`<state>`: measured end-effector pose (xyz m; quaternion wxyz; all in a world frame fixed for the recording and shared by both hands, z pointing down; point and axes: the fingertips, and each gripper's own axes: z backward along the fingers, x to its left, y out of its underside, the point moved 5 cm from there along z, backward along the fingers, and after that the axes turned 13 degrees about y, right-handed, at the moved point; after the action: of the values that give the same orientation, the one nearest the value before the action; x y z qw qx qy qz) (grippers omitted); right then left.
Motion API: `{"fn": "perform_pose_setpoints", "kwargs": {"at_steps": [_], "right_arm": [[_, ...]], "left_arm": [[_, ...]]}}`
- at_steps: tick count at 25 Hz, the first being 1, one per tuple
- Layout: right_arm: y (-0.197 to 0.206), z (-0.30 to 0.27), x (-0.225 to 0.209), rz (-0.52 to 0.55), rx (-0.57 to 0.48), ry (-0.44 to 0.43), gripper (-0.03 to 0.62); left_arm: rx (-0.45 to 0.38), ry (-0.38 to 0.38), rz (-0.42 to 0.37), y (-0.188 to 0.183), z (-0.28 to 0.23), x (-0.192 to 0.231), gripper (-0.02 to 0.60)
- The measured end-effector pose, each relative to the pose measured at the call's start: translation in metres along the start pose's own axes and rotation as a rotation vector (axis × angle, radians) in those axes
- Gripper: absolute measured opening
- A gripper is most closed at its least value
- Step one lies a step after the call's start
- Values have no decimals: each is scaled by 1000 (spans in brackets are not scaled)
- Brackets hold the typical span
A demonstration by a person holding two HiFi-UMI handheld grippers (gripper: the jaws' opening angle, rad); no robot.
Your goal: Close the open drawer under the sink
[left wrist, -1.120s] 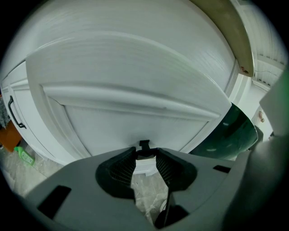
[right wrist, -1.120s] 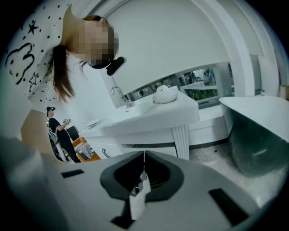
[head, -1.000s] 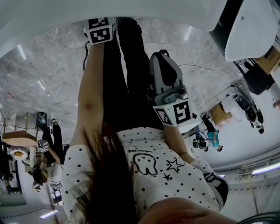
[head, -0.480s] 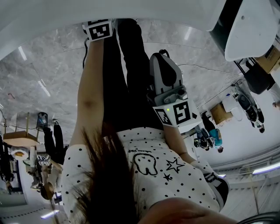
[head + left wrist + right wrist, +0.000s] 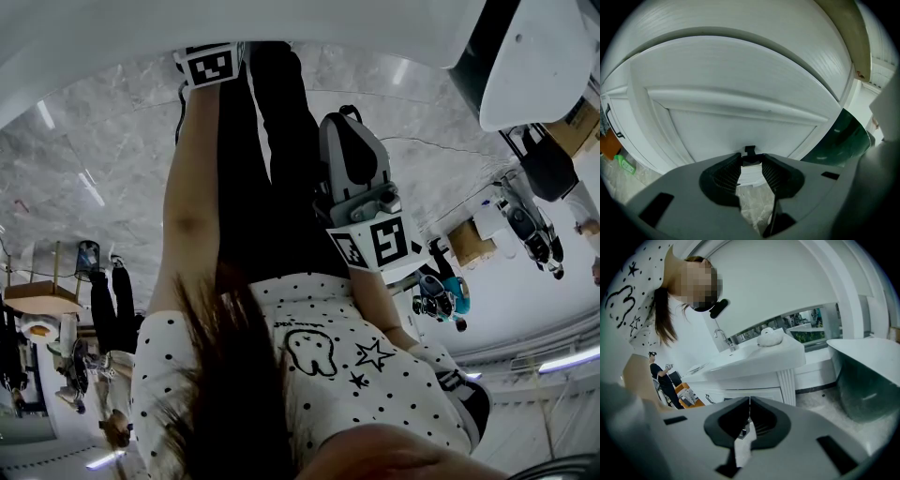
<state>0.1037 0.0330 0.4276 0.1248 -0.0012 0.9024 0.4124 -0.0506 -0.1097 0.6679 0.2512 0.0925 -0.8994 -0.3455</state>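
Left claw [image 5: 751,157]: jaws a little apart, straddling a small black knob [image 5: 750,150] at their tips; we can't tell whether the pads touch it. The knob sits on the white panelled drawer front [image 5: 740,98], which fills the left gripper view dead ahead, its long axis running left to right across the claw's line. We can't judge from this close how far the drawer stands open.

Right claw [image 5: 749,398]: jaws shut together, nothing between them. It is held back and looks at the sink vanity [image 5: 754,364] from well apart.

So the left claw is far nearer the drawer. We judge the next move to be a straight push forward along the claw's own axis, square to the front so the drawer does not skew.
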Motion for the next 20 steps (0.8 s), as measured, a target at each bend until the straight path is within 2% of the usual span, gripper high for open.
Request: {"fn": "perform_pose_setpoints", "kwargs": {"at_steps": [20], "right_arm": [[6, 8, 1, -3, -16, 0, 15]], "left_arm": [[2, 2, 17, -3, -4, 2, 140]]}}
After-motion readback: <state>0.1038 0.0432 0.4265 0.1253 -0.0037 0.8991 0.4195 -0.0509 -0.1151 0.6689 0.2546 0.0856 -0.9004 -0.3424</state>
